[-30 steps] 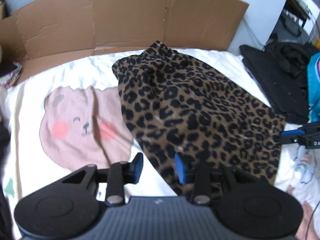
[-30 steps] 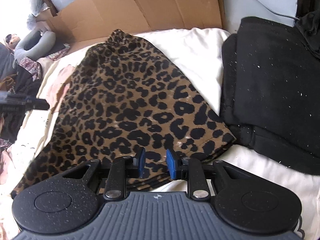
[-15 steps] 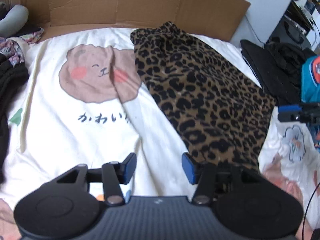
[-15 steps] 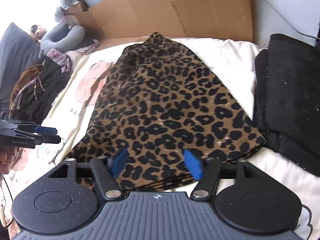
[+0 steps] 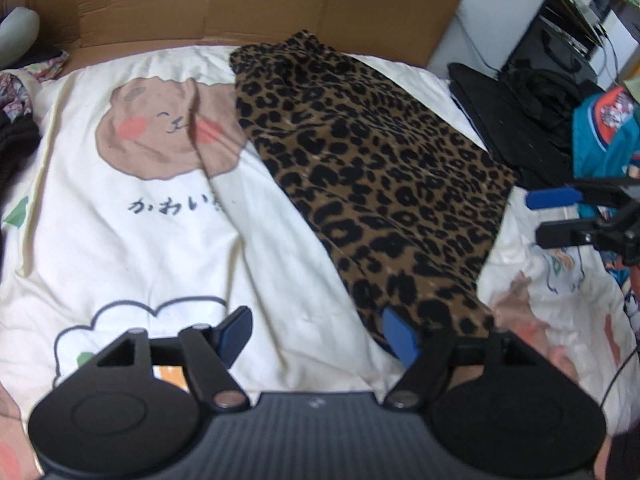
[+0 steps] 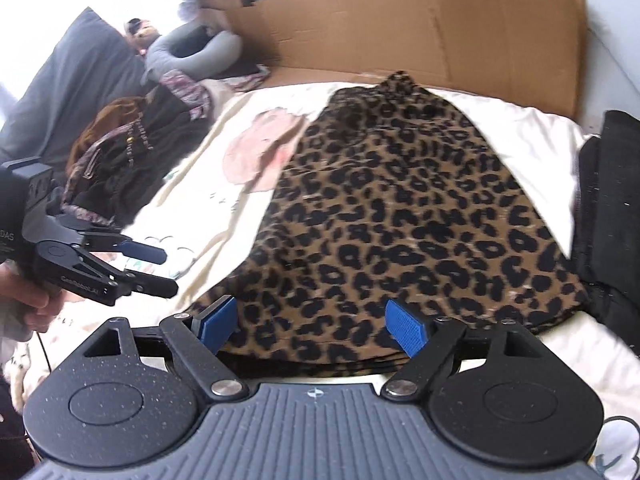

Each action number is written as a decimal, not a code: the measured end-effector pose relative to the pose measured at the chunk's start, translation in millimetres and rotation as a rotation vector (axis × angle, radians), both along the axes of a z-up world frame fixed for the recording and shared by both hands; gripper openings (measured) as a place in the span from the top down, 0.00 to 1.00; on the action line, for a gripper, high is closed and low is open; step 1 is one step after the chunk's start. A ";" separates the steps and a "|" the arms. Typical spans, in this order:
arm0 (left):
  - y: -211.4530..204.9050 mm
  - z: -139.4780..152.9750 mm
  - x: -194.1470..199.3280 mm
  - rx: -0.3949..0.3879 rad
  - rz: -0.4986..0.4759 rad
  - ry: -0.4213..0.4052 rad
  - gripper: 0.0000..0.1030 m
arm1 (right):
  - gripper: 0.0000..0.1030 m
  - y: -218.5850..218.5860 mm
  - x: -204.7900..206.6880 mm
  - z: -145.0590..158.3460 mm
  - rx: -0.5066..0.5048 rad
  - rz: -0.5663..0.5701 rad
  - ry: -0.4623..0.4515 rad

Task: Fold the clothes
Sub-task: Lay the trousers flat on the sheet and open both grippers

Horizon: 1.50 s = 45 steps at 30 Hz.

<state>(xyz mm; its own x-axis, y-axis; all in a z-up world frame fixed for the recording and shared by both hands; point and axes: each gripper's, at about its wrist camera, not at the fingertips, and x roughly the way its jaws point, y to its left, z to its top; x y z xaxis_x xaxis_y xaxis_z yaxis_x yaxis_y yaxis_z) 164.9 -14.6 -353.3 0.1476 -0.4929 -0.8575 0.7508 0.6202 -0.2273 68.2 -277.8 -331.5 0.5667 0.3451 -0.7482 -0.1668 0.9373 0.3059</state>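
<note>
A leopard-print garment [image 5: 368, 184] lies flat on the white printed bed sheet [image 5: 120, 248], its narrow end toward the cardboard. My left gripper [image 5: 318, 334] hovers at the garment's near left corner. Its jaws are opening, with only bare sheet between them, and the right pad [image 5: 400, 336] overlaps the corner. My right gripper [image 6: 312, 324] hangs over the wide near hem of the leopard-print garment [image 6: 400, 220]. Its jaws are opening too, with the hem below and not pinched. Each wrist view shows the other gripper: the left gripper [image 6: 166, 270] and the right gripper [image 5: 556, 216], both spread.
A flattened cardboard sheet [image 5: 280, 4] stands along the far edge. Black folded clothes [image 6: 608, 208] lie right of the garment, beside a teal bag [image 5: 604, 136]. A dark heap of clothes [image 6: 120, 168] and a grey neck pillow [image 6: 192, 52] sit at the left.
Both grippers have spread wide from nearly shut and drawn back from the garment's near edge. The left one has shifted left onto the bare sheet; the garment lies still.
</note>
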 end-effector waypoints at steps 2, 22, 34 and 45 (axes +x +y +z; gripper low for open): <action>-0.1 -2.2 -6.8 -0.003 -0.022 0.011 0.27 | 0.16 4.4 -0.3 -1.7 0.013 0.013 0.001; -16.2 -5.2 -18.9 -0.076 -0.026 0.020 0.27 | 0.15 54.7 -5.0 -17.7 -0.014 0.257 0.022; -18.7 2.1 -5.8 -0.126 0.013 0.010 0.31 | 0.35 70.4 19.7 -17.7 -0.077 0.297 -0.014; -13.3 4.7 -6.3 -0.137 0.027 0.033 0.31 | 0.98 64.1 28.3 -14.5 -0.055 0.275 -0.015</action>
<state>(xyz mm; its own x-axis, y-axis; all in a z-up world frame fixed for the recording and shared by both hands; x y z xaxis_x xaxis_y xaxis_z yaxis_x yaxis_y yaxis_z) 158.6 -27.9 -348.6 0.1358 -0.6015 -0.7872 0.7249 0.6020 -0.3349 96.5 -213.7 -346.0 0.4685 0.4466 -0.7623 -0.4214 0.8713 0.2514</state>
